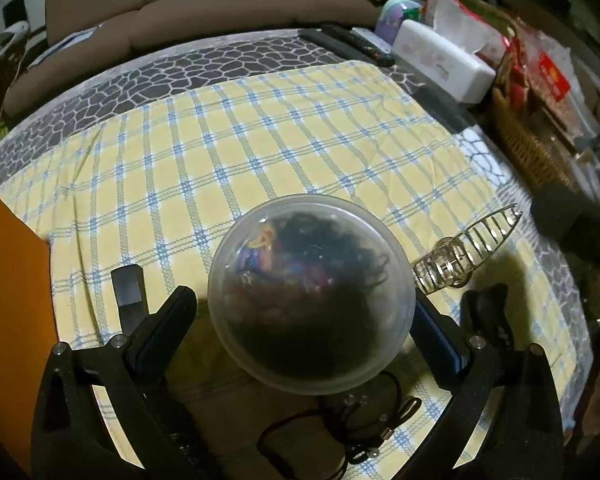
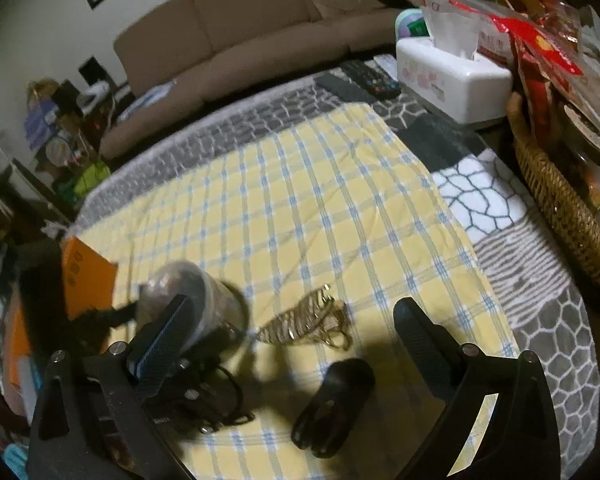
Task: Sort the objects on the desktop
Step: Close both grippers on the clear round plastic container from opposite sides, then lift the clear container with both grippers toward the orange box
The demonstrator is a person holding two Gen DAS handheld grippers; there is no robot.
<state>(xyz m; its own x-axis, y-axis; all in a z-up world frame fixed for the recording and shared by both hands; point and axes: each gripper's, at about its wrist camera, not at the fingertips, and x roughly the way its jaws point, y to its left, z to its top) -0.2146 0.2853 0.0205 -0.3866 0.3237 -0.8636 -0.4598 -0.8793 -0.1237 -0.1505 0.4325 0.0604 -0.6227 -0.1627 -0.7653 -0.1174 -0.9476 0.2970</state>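
Left wrist view: we see the left gripper spread around the clear jar, which sits between the jaws, contact uncertain. The right gripper is spread and empty, the black clip between its jaws. We judge grasping the jar comes next: close squarely on it.

You are working in dim, warm indoor light; the corners of both fisheye views go black and straight edges bow. Your left view is sharp, though the jar darkens toward its lower half. Your right view is smeared by motion blur, worst on the left, with soft shadows across the cloth
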